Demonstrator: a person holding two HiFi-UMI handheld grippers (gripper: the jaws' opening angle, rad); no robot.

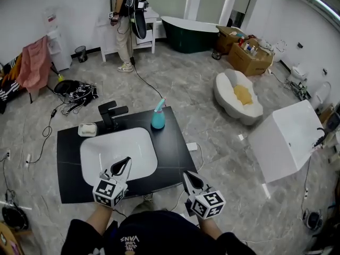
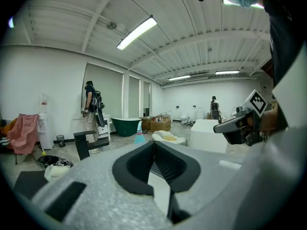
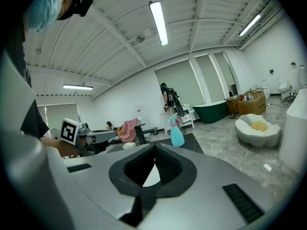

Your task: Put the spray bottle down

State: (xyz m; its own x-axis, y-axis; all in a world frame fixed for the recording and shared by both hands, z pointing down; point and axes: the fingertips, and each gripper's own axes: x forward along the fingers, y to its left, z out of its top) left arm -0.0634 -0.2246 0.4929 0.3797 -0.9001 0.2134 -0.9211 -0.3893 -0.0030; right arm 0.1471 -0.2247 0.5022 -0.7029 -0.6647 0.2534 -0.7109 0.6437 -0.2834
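Spray bottle (image 1: 158,118), teal with a pale trigger head, stands upright on the black countertop (image 1: 172,145), close to its far edge, at about 1 o'clock from the white basin (image 1: 118,152); neither gripper touches it; well apart from both.

Left gripper (image 1: 127,160): jaws pressed together, nothing between them; tips over the basin's near rim; bottle lies at roughly 1 o'clock from it; in the left gripper view the bottle (image 2: 139,137) shows small, beyond the closed tips.

Right gripper (image 1: 186,173): jaws likewise together and empty; it sits at the counter's near right corner; bottle at about 11 o'clock from it; right gripper view shows the bottle (image 3: 176,133) upright on the dark top, past the jaw tips.

Black faucet (image 1: 110,113) stands at 12 o'clock of the basin; soap dish (image 1: 87,129) at about 10 o'clock, just beside the rim.

Background: a person (image 1: 126,20) at the far wall; dark green bathtub (image 1: 188,33) at 12 o'clock; cardboard boxes (image 1: 247,57) at 2 o'clock.
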